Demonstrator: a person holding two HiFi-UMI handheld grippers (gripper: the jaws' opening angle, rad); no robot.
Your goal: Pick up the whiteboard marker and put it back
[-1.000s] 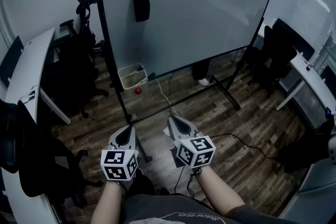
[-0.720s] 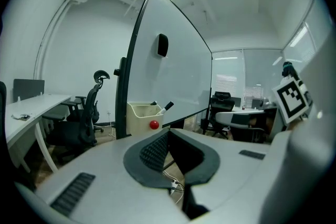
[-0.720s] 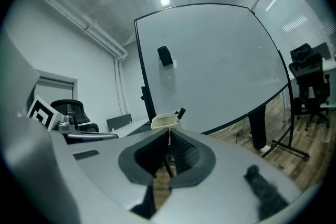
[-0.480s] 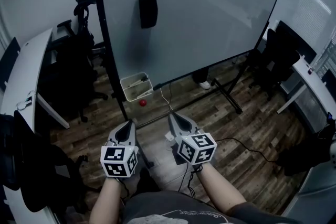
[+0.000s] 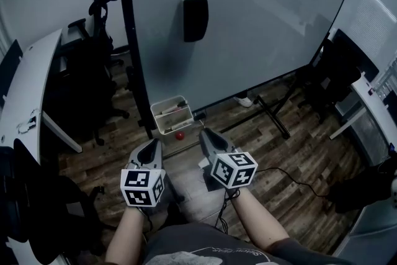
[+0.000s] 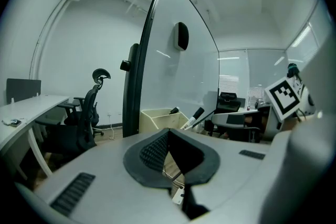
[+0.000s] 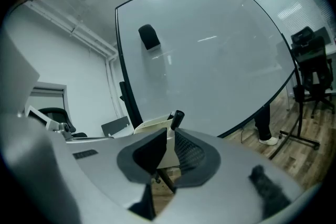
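Observation:
A white tray [image 5: 162, 122] hangs at the foot of the whiteboard [image 5: 260, 15] and holds whiteboard markers [image 5: 173, 110]. Both grippers point at it from a short way back, level and side by side. My left gripper [image 5: 151, 146] is shut and empty. My right gripper [image 5: 204, 133] is empty too, and its jaws are just opening, with only a thin slit between them. The left gripper view shows the tray [image 6: 153, 117] beyond the left gripper [image 6: 168, 134], with a black-capped marker [image 6: 197, 113] sticking out. In the right gripper view a black marker cap [image 7: 178, 116] rises from the tray [image 7: 152, 126] past the right gripper [image 7: 169, 137].
A black eraser [image 5: 195, 18] sticks to the whiteboard. A small red thing [image 5: 179, 135] lies on the wood floor under the tray. Office chairs [image 5: 93, 80] and a desk [image 5: 31, 90] stand to the left. The board's stand legs [image 5: 273, 118] and cables run to the right.
Both grippers have come forward towards the whiteboard together. The tray and the red thing now lie much nearer their tips. Neither gripper has taken hold of anything.

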